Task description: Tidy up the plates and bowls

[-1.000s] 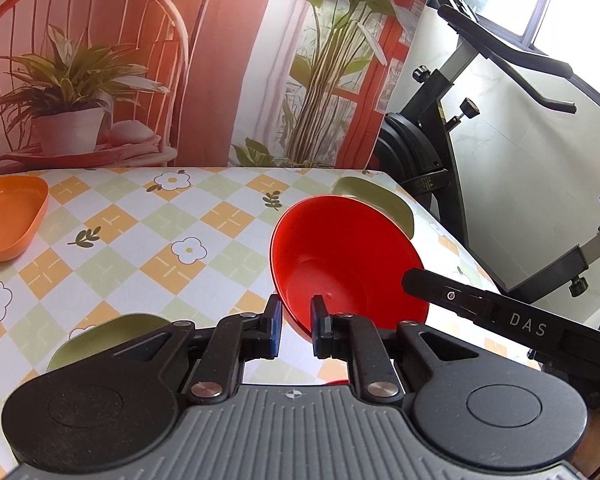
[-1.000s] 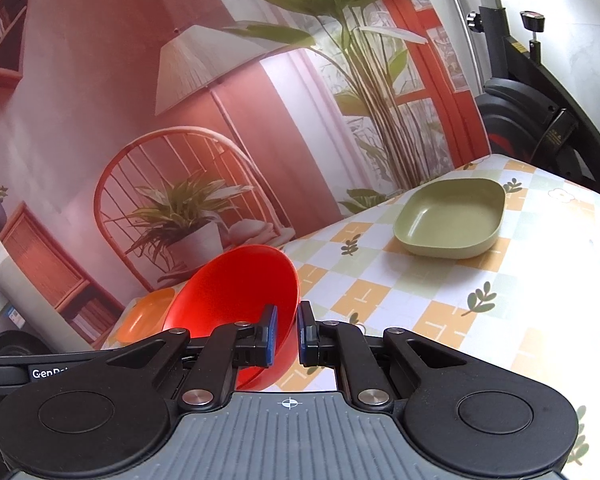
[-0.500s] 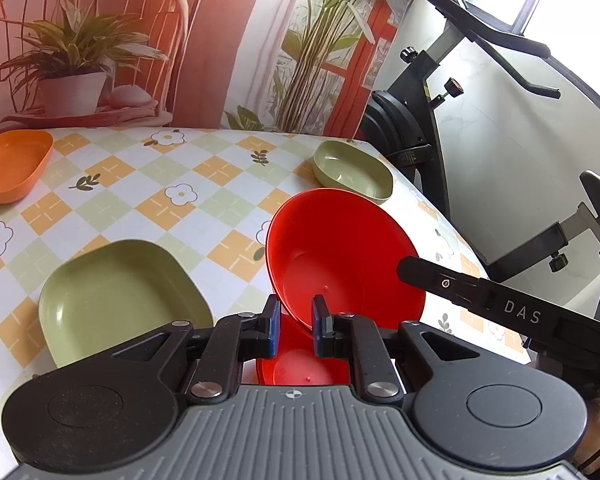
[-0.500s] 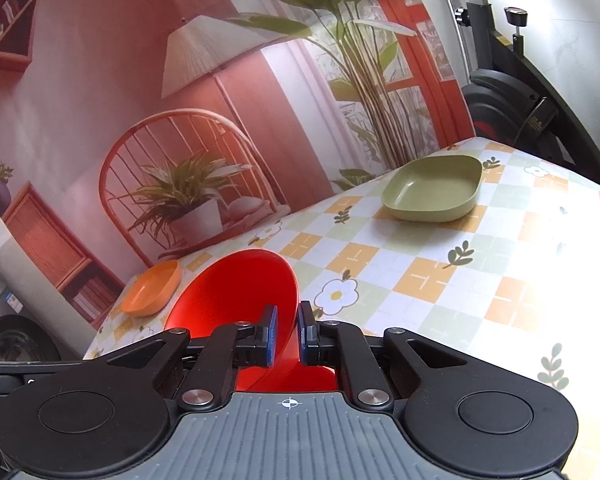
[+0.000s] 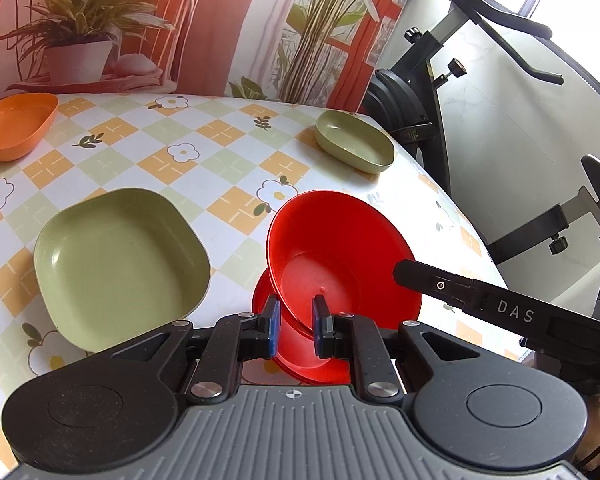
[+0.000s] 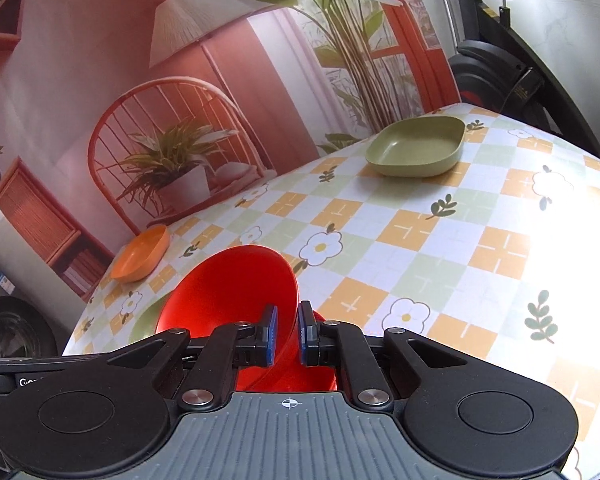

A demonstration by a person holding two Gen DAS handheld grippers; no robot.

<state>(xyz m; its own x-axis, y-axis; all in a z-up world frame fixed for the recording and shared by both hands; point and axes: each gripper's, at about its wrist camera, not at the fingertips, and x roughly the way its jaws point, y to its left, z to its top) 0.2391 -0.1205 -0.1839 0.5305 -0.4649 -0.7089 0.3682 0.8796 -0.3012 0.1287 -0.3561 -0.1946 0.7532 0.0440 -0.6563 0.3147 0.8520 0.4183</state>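
Left wrist view first: the left gripper [image 5: 294, 326] has its jaws clamped on the near rim of a red bowl [image 5: 340, 256], which is tilted steeply, its inside facing the camera. Under it sits a second red bowl [image 5: 296, 354] on the desk [image 5: 228, 168], mostly hidden, so I can't tell whether the two touch. Right gripper's black body pokes in from the right side of that shot, reaching the tilted bowl's rim.

From the right wrist camera, the right gripper [image 6: 286, 334] is pinched on the same tilted bowl's edge, jaws nearly together with just the rim between them.

Rest of the checkered flower tablecloth: a big square-ish green plate [image 5: 116, 264] just left of the red bowls, a smaller green dish [image 5: 354, 142] near the far right corner, and an orange dish [image 5: 14, 126] well off at the far left. Exercise bike [image 5: 440, 92] stands behind the desk.
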